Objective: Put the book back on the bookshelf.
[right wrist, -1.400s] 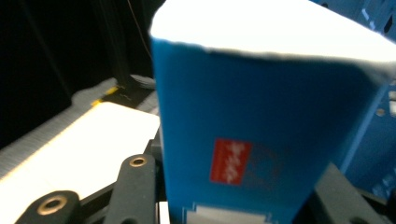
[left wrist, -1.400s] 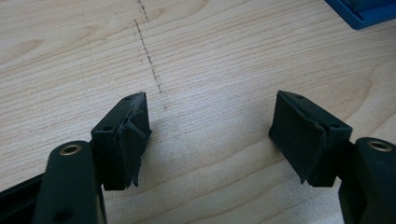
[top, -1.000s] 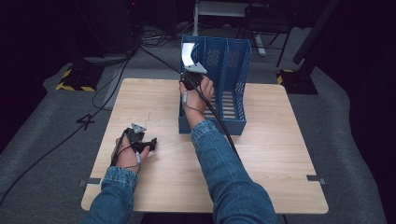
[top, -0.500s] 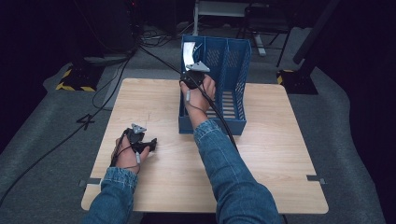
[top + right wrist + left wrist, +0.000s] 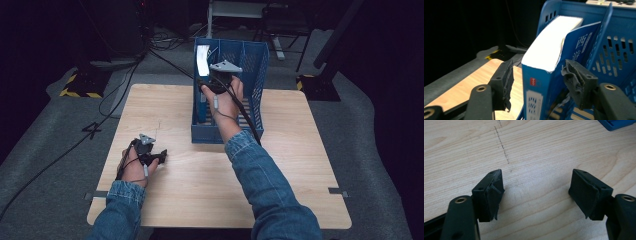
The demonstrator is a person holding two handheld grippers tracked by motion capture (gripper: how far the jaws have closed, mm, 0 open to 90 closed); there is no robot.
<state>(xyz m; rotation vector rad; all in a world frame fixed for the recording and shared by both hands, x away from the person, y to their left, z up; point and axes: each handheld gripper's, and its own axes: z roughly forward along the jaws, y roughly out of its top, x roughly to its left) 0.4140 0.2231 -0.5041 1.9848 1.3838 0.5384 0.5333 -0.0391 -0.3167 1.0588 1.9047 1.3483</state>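
**Book upright in the blue file rack**

A blue book (image 5: pixel 541 75) stands upright in the left compartment of the blue file rack (image 5: pixel 252 75), white page edges up. The right gripper (image 5: pixel 536 82) has just been opening — its jaws flank the book's top corner without pressing on it. The left gripper (image 5: pixel 536 195) rests spread over the bare wooden table (image 5: pixel 200 190) — well apart from the rack.

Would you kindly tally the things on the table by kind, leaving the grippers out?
Blue file rack: 1
Blue-covered book, standing in the rack's left compartment: 1
Total: 2
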